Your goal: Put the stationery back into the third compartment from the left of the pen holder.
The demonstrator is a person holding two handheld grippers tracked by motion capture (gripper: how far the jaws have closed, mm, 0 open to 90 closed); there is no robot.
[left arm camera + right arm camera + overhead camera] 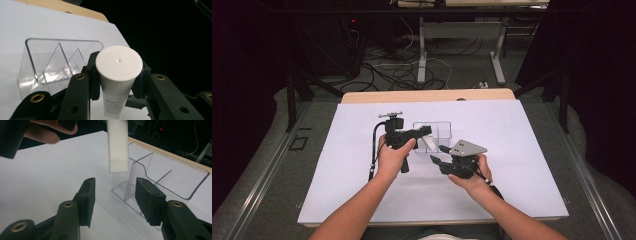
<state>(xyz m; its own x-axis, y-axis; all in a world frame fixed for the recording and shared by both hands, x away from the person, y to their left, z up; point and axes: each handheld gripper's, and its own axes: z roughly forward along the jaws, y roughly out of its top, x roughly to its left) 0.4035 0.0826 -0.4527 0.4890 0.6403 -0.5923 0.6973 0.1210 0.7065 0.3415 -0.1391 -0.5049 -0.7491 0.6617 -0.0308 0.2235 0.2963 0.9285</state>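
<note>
Now, left claw [117, 82]: closed on the white plastic squeeze tube with a flat round cap [117, 75], pads pinching its body just below the cap.
Tube's place: held in the air above the near end of the clear acrylic divided organiser [434, 134], not touching it; the right gripper view shows its crimped lower end hanging just over a compartment wall.
Likely reason for the hold: gripped high and upright, the tube can probably be lowered end-first into a slot.
Right claw [115, 200]: jaws parted, nothing between them, aimed at the organiser from the near side, perhaps ready to steady it.
Organiser: stands on the white sheet covering the worktop [362, 165], near its middle, all compartments seemingly empty.
Left gripper view adds: the cap face and small print on the tube.
High view adds: both hands, close together, and the wooden worktop edge [427, 95] beyond the sheet.
</note>
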